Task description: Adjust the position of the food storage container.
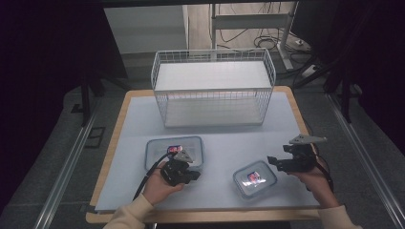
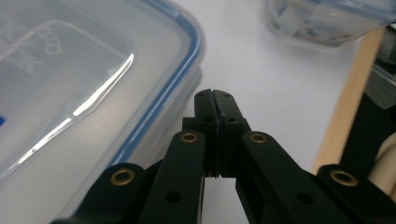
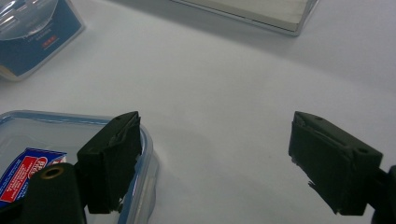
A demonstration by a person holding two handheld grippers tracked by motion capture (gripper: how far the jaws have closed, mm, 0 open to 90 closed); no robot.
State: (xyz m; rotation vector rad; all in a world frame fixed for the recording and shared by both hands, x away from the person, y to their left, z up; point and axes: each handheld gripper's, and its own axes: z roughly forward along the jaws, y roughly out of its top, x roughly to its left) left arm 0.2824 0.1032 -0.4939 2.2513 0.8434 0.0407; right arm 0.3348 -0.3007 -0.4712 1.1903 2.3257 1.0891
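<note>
A large clear lidded container with a blue seal (image 1: 157, 149) lies at the mat's near left. It rises close on the left in the left gripper view (image 2: 70, 84). My left gripper (image 1: 195, 175) rests just in front of it, shut with nothing between its pads (image 2: 215, 100). A smaller clear container (image 1: 254, 179) with a red and blue label inside lies at the near right, and shows again in the left gripper view (image 2: 322, 18). My right gripper (image 1: 273, 161) hovers just right of it, open (image 3: 219, 154). One of its fingers (image 3: 109, 158) overlaps the small container's rim (image 3: 28, 116).
A white wire basket (image 1: 215, 100) stands at the back middle of the white mat (image 1: 224, 143); its base edge (image 3: 252, 11) shows in the right gripper view. The table's wooden edge (image 2: 348, 98) runs close by the left gripper. Cables and table legs lie beyond the table.
</note>
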